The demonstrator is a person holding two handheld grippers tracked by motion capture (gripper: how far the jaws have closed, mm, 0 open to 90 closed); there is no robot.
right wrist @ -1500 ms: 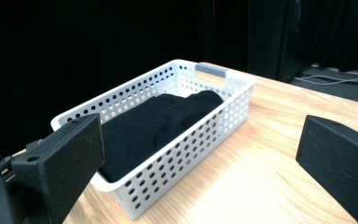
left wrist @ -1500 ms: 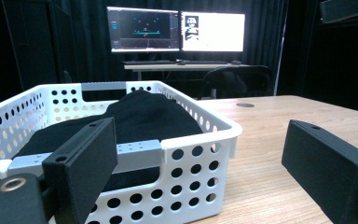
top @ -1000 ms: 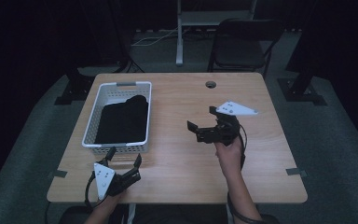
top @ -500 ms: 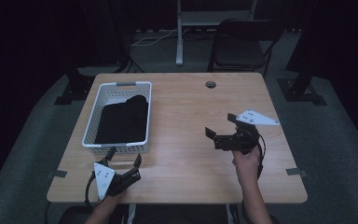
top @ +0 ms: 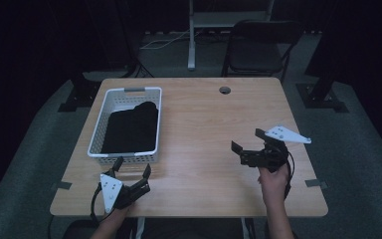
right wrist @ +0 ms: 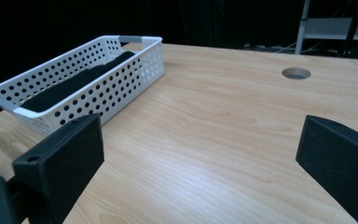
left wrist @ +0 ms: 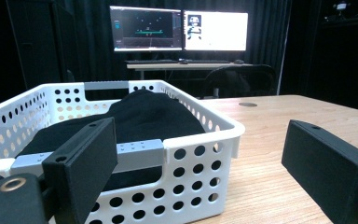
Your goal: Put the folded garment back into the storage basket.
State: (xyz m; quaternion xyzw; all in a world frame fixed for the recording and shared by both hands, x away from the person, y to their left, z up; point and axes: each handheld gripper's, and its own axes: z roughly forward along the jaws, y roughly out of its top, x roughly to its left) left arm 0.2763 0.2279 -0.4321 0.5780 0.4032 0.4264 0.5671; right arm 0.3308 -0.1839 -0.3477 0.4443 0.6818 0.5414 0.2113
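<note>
On the table [top: 204,124], the basket [top: 99,130] sits just beyond the left claw [top: 132,172]

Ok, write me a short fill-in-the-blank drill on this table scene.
1. The black cloth lies inside the white ____.
2. The left gripper sits just in front of the basket with its jaws ____.
3. The right gripper holds ____ between its open jaws.

Missing words: basket; open; nothing
</note>
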